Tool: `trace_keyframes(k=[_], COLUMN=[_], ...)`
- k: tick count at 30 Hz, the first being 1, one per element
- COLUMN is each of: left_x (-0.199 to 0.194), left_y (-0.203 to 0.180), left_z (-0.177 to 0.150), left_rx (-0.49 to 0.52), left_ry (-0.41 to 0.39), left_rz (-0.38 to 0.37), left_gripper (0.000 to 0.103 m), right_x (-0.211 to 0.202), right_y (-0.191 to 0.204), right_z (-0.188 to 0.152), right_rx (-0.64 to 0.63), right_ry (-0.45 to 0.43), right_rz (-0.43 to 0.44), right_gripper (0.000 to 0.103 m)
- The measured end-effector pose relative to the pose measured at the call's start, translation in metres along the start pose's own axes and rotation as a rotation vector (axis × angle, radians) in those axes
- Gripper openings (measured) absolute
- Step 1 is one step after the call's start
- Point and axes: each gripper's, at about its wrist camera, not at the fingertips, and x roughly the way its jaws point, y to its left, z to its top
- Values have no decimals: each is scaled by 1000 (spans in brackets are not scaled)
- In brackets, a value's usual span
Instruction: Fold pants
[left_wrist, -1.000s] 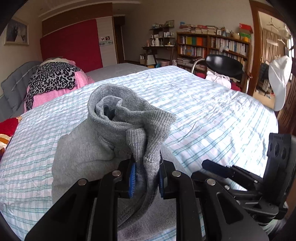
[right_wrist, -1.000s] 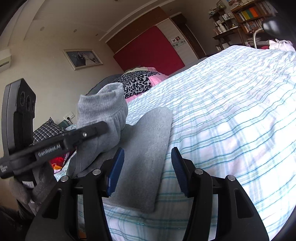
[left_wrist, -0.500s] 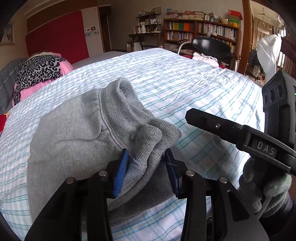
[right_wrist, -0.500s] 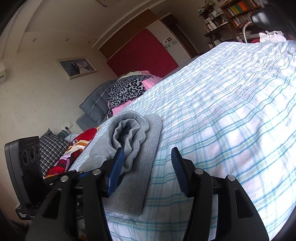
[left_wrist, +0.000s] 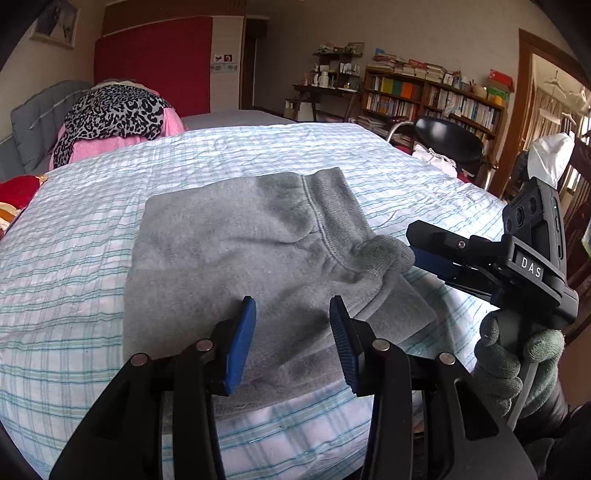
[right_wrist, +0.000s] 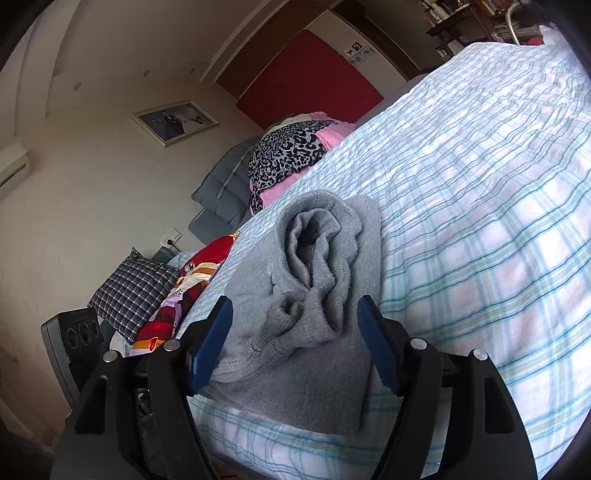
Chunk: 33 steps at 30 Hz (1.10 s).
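Pants: grey sweatpants, folded into a block, lie mid-frame on the plaid bedsheet, ribbed cuff on top.
Left gripper: jaws apart, empty, low centre.
Right gripper: jaws apart, empty, straddling the cuff.
Risk: the bunched cuff looks loose; a snagging fingertip could likely drag the fold open.
Background: leopard-print fabric, upper left.

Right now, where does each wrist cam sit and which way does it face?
Left wrist: on the left tongs, open, above the folded grey knit pants, looking across the blue-checked bed toward the wooden bookshelf; the gloved right hand shows.
Right wrist: on the right tongs, open, low at the pants' ribbed cuff end, facing the leopard-print pile.
Shared: pants, bed, pile; each sees the other tool.
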Motion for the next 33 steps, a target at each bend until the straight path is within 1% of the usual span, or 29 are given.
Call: trace_keyframes(k=[1, 3, 7, 8, 9, 10, 11, 14, 15, 17, 18, 21, 23, 26, 27, 28, 29, 30, 33], left_x=[-1, -3, -4, -3, -2, -1, 0, -2, -4, -9, -10, -8, -5, -2, -2, -2, -3, -4, -10], left_y=[4, 8, 6, 6, 6, 8, 9, 13, 15, 19, 21, 24, 23, 21, 22, 23, 24, 26, 26], left_z=[-3, -8, -15, -16, -16, -16, -17, -16, -16, -17, -17, -22, -26, -28, -28, -26, -25, -22, -14], left_rx=[-5, -2, 23, 23, 21, 14, 6, -12, -17, -28, -35, -48, -35, -24, -24, -30, -37, -43, -52], left_ry=[-3, -12, -34, -37, -37, -35, -34, -37, -40, -48, -49, -36, -26, -21, -19, -17, -16, -14, -32], left_rz=[6, 13, 28, 27, 25, 23, 17, 2, -2, -21, -40, -69, -64, -58, -58, -65, -71, -76, -90], left_gripper=[42, 48, 51, 52, 55, 56, 56, 57, 60, 64, 64, 64, 64, 64, 64, 64, 64, 64, 64], right_x=[3, 10, 22, 24, 27, 29, 30, 19, 13, 4, 1, 4, 8, 7, 6, 4, 2, -1, -9], right_y=[4, 14, 35, 40, 44, 49, 52, 65, 68, 70, 66, 42, 27, 24, 24, 24, 25, 27, 40], right_z=[-1, -3, -10, -12, -14, -15, -16, -18, -18, -20, -23, -32, -39, -37, -36, -34, -32, -31, -22], right_rx=[-12, -46, -165, -195, -233, -267, -286, -338, -352, -361, -352, -296, -249, -231, -232, -236, -242, -251, -310], right_ry=[10, 27, 22, 15, 11, 9, 1, -45, -59, -69, -63, -7, 18, 18, 20, 20, 18, 7, -59], right_rz=[-5, -35, -134, -159, -205, -241, -247, -262, -270, -291, -304, -349, -338, -315, -312, -305, -303, -307, -336], right_gripper=[72, 72, 70, 60, 41, 38, 29, 23, 19, 19, 19, 19, 19, 21, 23, 28, 31, 35, 40])
